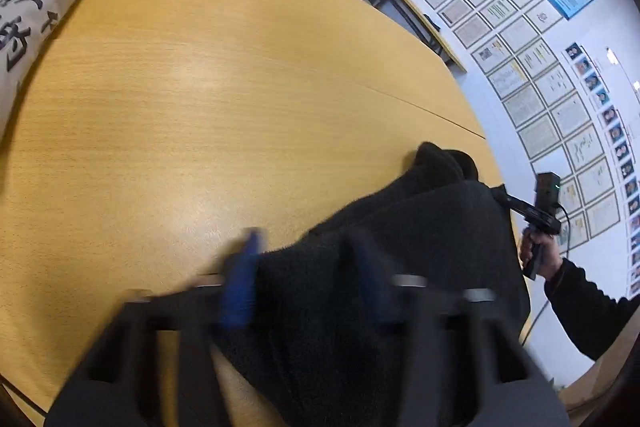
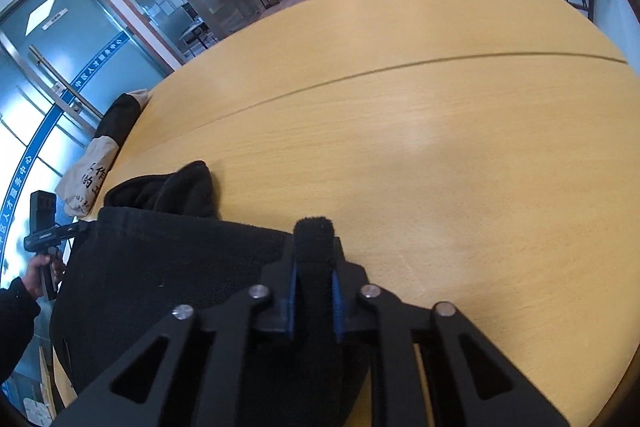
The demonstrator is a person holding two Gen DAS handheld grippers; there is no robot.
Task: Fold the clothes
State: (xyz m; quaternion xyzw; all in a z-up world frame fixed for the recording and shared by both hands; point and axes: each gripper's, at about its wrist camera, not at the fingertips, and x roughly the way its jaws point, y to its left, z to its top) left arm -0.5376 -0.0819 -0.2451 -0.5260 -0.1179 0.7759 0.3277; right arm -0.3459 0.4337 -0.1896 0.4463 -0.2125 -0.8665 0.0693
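A black fleece garment (image 1: 420, 247) lies on the yellow wooden table (image 1: 200, 87) near its front edge. In the left wrist view my left gripper (image 1: 308, 267) is blurred and open, its blue fingers (image 1: 244, 275) straddling the garment's near edge. In the right wrist view my right gripper (image 2: 314, 291) is shut on a fold of the black garment (image 2: 180, 259), which sticks up between the blue pads (image 2: 293, 291). The right gripper also shows in the left wrist view (image 1: 536, 215), held at the garment's far side.
A beige and black garment with printed characters (image 1: 36, 7) lies at the table's left edge, and shows in the right wrist view (image 2: 100, 155). A seam runs across the table (image 2: 400, 67). A wall of framed papers (image 1: 540, 67) stands to the right; glass doors (image 2: 80, 47) to the left.
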